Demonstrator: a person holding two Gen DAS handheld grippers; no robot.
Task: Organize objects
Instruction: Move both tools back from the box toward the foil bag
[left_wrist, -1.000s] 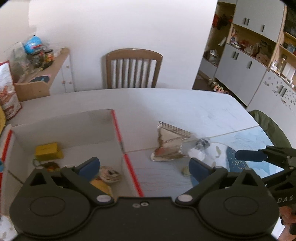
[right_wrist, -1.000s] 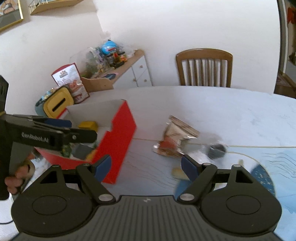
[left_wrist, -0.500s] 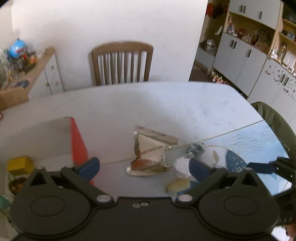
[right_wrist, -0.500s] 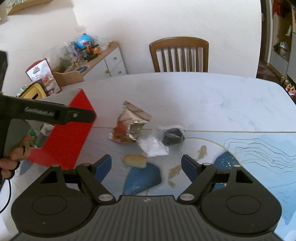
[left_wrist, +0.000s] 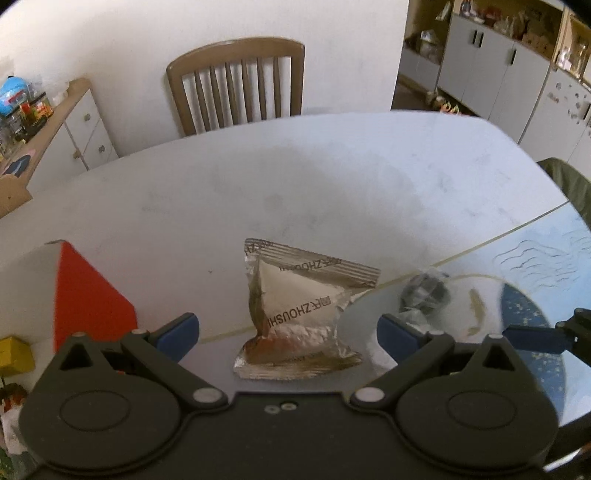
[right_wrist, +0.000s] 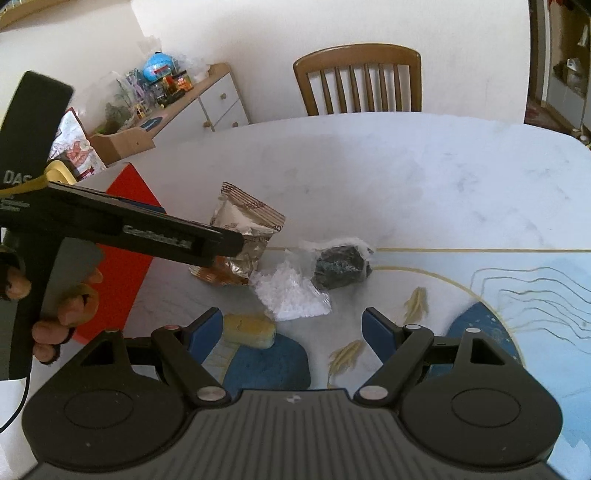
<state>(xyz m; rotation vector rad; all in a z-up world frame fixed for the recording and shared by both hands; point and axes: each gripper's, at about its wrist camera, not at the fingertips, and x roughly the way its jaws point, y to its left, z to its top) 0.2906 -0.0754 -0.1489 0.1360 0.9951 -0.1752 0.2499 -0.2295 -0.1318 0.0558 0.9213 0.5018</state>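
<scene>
A silver foil snack packet lies on the table, right in front of my open left gripper, whose blue pads flank it a little above. To its right sit a dark item in clear wrap, a white crinkled plastic bag and a small yellow cake. My right gripper is open just short of the bag, the cake by its left pad. The red and white cardboard box stands at the left, holding a yellow item.
A wooden chair stands at the table's far side. A low cabinet with toys and bags is at the back left, grey cupboards at the back right. A hand holds the left gripper's handle.
My left gripper swung right from over the box to the foil packet. The right gripper moved right and closer to the white bag and cake. Both stayed open.
</scene>
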